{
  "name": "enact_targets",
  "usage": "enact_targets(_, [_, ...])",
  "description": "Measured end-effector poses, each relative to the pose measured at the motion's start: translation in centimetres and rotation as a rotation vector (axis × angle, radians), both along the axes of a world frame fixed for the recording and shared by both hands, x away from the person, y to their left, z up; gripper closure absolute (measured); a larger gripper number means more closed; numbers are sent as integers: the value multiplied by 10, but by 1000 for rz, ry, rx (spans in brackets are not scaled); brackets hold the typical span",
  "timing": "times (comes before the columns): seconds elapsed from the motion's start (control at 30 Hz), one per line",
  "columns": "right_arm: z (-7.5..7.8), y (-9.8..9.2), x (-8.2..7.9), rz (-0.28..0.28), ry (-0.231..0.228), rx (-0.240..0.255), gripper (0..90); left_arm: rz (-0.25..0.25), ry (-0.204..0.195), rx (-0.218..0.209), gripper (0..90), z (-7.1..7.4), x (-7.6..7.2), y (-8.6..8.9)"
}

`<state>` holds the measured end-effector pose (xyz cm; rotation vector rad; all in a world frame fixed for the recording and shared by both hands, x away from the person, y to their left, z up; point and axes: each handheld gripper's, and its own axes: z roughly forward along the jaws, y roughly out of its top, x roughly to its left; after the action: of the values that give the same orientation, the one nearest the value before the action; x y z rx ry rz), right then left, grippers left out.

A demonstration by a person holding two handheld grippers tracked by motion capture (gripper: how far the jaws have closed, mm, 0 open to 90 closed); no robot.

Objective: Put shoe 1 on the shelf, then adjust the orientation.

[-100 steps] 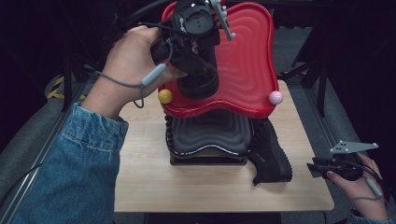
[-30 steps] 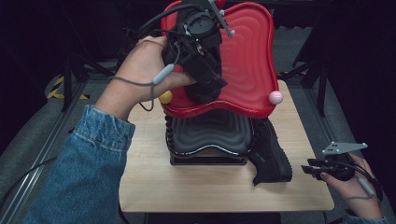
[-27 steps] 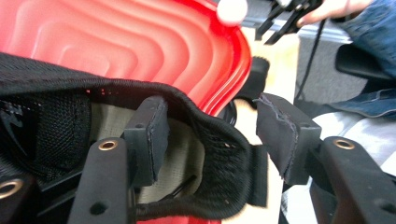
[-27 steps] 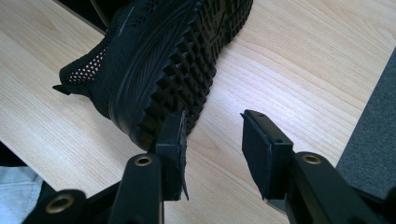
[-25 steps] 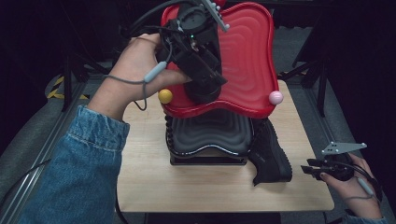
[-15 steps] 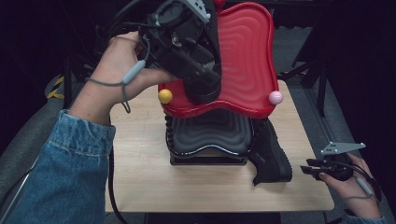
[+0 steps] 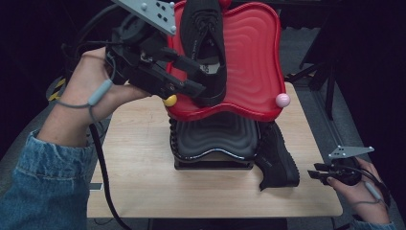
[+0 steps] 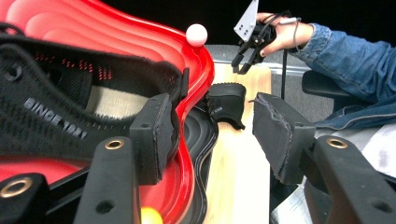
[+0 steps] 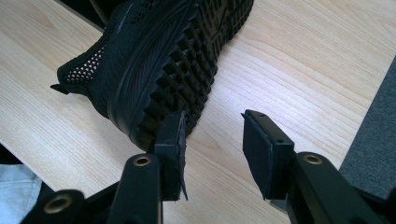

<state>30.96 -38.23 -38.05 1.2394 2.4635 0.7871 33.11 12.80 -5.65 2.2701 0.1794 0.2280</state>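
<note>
Shoe [image 7: 207, 45] lies on the red tray [image 7: 253, 62]; left gripper [image 7: 203, 88] beside it, jaws released (just narrowing, nothing between). Right gripper [image 7: 313, 171] gapes empty.

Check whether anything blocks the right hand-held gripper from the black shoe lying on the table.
Nothing visible does. The right hand-held gripper stands open just short of the black shoe's treaded sole, with bare table between and beside them. The shoe lies on its side against the black tray.
</note>
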Motion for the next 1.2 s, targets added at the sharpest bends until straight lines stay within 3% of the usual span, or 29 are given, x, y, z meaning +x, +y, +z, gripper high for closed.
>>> enact_targets(0.1, [0, 1, 1, 7, 1, -3, 600, -4, -35, -36, 463, -3, -4, 9])
enact_targets(0.2, [0, 1, 1, 6, 9, -5, 600, -11, -27, -68, 464, -10, -8, 17])
enact_targets(0.33, [-1, 2, 0, 5, 1, 0, 600, 6, -28, -77, 465, -22, -12, 25])
enact_targets(0.4, [0, 2, 0, 7, 9, -4, 600, 29, -26, -51, 456, -33, -16, 27])
enact_targets(0.47, [0, 2, 1, 6, 11, -4, 600, 38, -19, -54, 454, -39, -17, 30])
enact_targets(0.63, [0, 3, 2, 8, 8, -6, 600, 56, 0, -101, 448, -61, -21, 44])
enact_targets(0.93, [3, 1, 4, 9, 9, 7, 617, 82, 11, -176, 439, -114, -29, 71])
enact_targets(1.03, [6, 1, 6, 12, 9, 12, 631, 101, 24, -214, 442, -142, -31, 79])
enact_targets(1.2, [13, 4, 7, 24, 3, 35, 678, 132, 19, -223, 439, -175, -30, 84])
